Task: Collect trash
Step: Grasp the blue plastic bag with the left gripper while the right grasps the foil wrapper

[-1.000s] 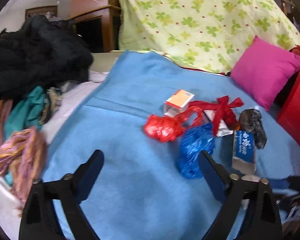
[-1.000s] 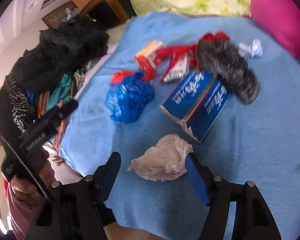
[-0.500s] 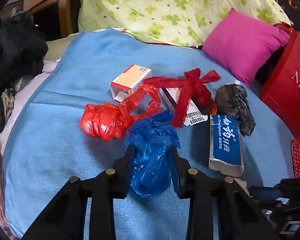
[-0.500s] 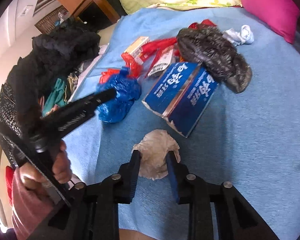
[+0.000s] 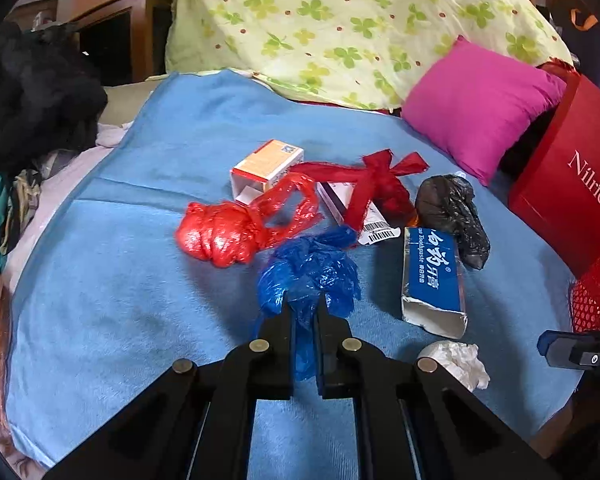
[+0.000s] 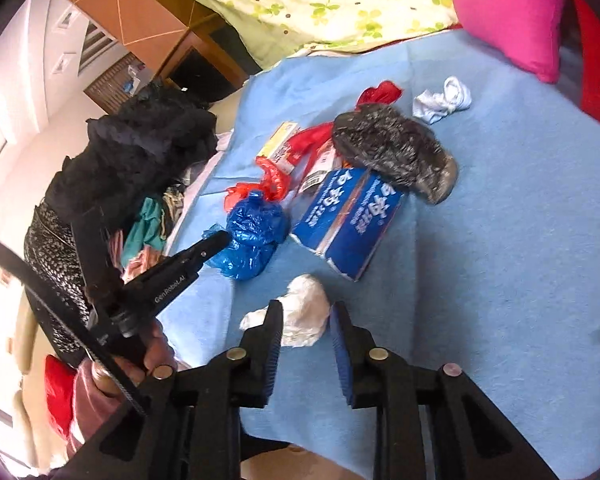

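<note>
blue blanket point(image 5: 120, 300) on bed — plastic bags, boxes, white tissue wad point(image 6: 304, 312), pink pillow point(image 5: 480, 104).

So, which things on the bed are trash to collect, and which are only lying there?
Trash to collect:
- blue plastic bag, pinched in the left tool
- white tissue wad, between the right tool's opening jaws
- red plastic bag
- black plastic bag
- toothpaste box
- small orange box
- red ribbon

Just lying about:
- pink cushion
- clover quilt
- blue blanket
- clothes pile
</note>
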{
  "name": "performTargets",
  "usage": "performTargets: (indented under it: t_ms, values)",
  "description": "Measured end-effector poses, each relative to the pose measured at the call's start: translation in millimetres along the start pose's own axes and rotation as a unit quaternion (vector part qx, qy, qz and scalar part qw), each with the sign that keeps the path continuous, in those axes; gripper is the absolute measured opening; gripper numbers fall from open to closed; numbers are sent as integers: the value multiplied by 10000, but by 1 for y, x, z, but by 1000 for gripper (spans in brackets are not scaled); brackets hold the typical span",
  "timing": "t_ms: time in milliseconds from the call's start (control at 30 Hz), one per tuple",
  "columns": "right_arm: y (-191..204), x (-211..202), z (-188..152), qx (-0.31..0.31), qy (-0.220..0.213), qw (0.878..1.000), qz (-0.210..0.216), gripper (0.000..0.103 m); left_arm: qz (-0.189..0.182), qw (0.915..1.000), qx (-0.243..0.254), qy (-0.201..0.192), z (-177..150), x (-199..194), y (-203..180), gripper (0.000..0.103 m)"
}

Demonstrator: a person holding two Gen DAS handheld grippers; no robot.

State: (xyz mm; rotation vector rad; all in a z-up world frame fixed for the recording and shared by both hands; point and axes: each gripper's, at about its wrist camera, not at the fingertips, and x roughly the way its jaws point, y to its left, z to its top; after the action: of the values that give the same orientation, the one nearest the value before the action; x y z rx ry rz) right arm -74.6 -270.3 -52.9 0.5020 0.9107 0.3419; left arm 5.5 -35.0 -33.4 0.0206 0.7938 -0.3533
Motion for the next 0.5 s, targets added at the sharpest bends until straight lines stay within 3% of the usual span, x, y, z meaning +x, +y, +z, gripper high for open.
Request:
performTargets:
  t_ms: [33,67,100,233,367,433,467,500]
  values:
    - [3,3,-1,-29,2,10000,1,57,-14,10000,-9,-43,-1,-4,1,8]
    - [7,5,0,-79,-24,10000,-7,71,-23,10000,-10,-72,-1,-7,2,8]
    - [10,8,0,-89,-97,9999,-41,80,-24,10000,-9,-94,-2,-9,4,8]
    - [21,36,1,-63,62,9999,-78,77,-46,9999,26,-113,-5,-14,10,8]
    - [15,73,2,239,487,9978,-371,58,-148,9999,24,-3,-8,-14,19,8]
    - [14,86,1,303,677,9964,-403,42,-225,9997,-1,46,-9,-12,21,8]
    - [13,92,0,330,789,9953,-445,37,-278,9996,-11,72,-9,-11,21,13]
    - [12,97,-3,375,857,9947,-435,35,-274,9996,-14,74,-9,-11,20,29]
